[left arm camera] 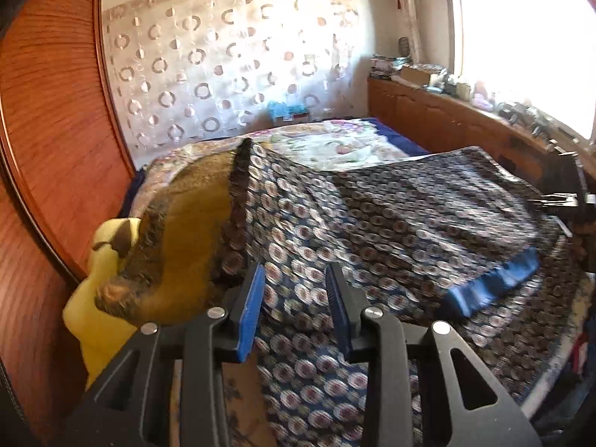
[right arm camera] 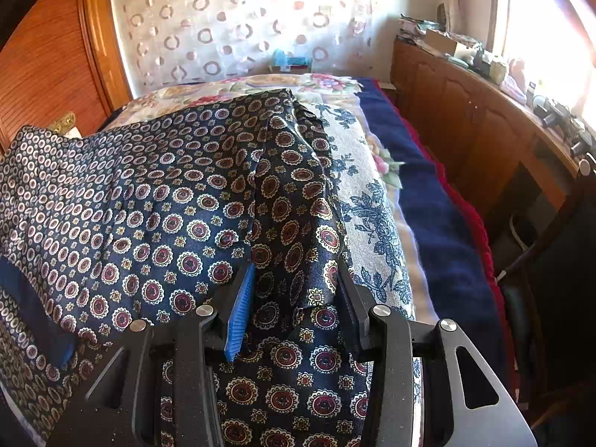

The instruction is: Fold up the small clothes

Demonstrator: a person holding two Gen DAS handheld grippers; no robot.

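We fold the garment on the bed.
Our right tongs pinch a bunched fold; left tongs, part open, have cloth between the pads, grip unclear; beyond, it drapes raised.

Left gripper: matte black linkage arms, round silver pivot screws, triangular cut-outs in the outer plates, ribbed blue pads on the fingers. Right gripper: identical build, black speckled finish, blue ribbed pad.
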